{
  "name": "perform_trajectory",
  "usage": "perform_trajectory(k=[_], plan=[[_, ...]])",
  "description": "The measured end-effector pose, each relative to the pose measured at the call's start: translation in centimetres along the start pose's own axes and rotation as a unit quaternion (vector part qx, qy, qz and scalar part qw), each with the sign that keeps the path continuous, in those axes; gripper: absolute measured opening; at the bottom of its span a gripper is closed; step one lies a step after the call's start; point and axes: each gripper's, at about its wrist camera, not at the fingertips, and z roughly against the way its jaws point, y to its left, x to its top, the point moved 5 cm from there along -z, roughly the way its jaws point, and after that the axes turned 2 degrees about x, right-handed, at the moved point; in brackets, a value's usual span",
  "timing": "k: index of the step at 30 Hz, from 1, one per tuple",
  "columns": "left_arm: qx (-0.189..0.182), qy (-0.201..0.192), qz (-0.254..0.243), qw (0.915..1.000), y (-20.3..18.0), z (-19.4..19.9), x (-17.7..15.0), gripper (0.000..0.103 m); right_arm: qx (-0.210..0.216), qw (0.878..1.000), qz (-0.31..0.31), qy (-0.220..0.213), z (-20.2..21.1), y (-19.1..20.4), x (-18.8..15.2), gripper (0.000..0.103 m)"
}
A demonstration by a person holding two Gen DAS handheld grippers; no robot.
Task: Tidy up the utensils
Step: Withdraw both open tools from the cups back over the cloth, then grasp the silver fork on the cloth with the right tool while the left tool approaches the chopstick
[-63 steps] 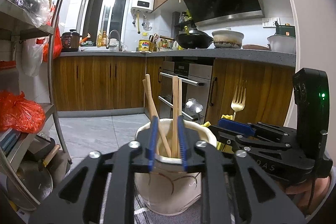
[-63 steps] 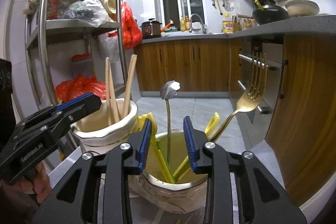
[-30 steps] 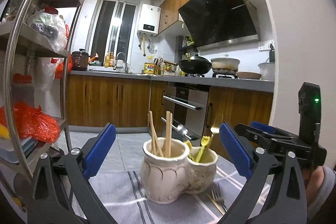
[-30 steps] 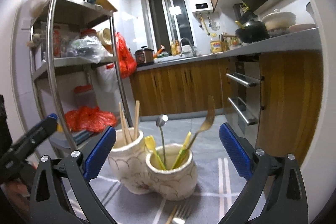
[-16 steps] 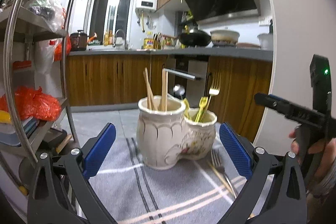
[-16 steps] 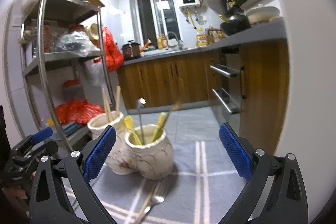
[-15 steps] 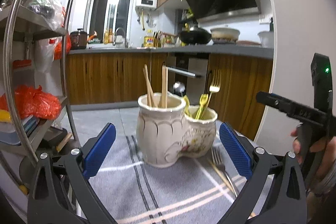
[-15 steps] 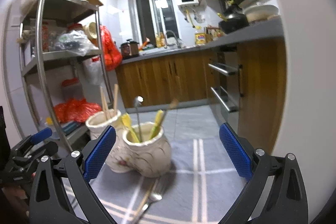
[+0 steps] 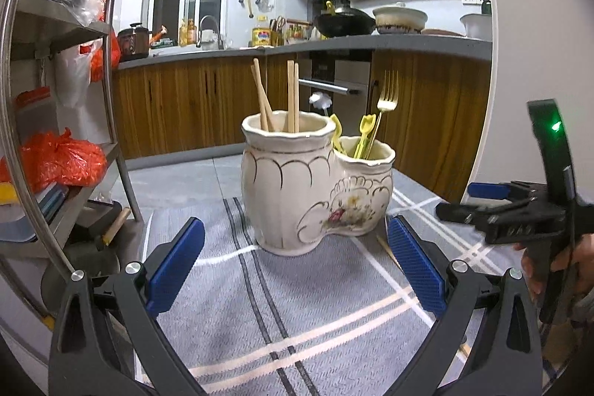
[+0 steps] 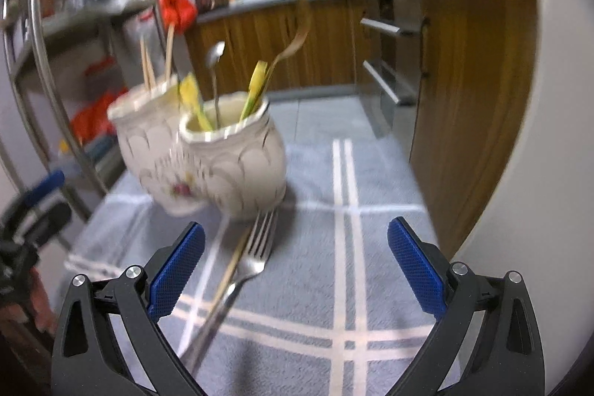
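Note:
A cream double-pot utensil holder (image 9: 312,184) stands on a grey striped cloth (image 9: 297,303). Its taller pot holds wooden chopsticks (image 9: 291,95); the lower pot holds a gold fork (image 9: 386,99), yellow utensils and a spoon. The holder also shows, blurred, in the right wrist view (image 10: 208,154). A silver fork (image 10: 241,270) and a chopstick (image 10: 232,266) lie on the cloth in front of it. My left gripper (image 9: 295,262) is open and empty, facing the holder. My right gripper (image 10: 295,266) is open and empty, low over the fork; it also shows at the right of the left wrist view (image 9: 493,206).
A steel shelf rack (image 9: 55,99) with red bags (image 9: 59,158) stands to the left. Wooden kitchen cabinets (image 9: 185,106) and an oven lie behind. A white wall (image 10: 538,136) is close on the right.
Both grippers opened wide and drew back from the holder. The right gripper has dropped and tilted down, so the loose fork and chopstick on the cloth now lie between its fingers.

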Motion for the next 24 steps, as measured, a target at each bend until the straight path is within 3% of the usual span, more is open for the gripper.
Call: perform_trajectory(k=[7,9,11,17,22,24], plan=[[0.001,0.018,-0.013,0.9998,-0.3,-0.5,-0.6,0.097,0.011,0.998,0.046,0.035,-2.0,1.5,-0.2,0.094],[-0.001,0.018,-0.013,0.9997,-0.4,-0.5,-0.5,0.097,0.015,0.997,0.050,0.048,-2.7,1.6,-0.2,0.085],[-0.002,0.021,-0.013,0.9997,-0.3,-0.6,-0.5,0.097,0.019,0.997,0.048,0.065,-3.5,1.5,-0.3,0.067],[-0.005,0.028,-0.014,0.9995,-0.5,-0.9,-0.5,0.097,0.048,0.993,0.038,0.098,-5.5,1.6,-0.2,0.041],[-0.006,0.031,-0.013,0.9994,-0.5,-1.1,-0.5,0.097,0.085,0.990,0.012,0.110,-6.4,1.5,0.1,0.038],[-0.005,0.032,-0.012,0.9994,-0.5,-1.1,-0.5,0.097,0.092,0.989,0.005,0.112,-6.5,1.3,0.2,0.030]])
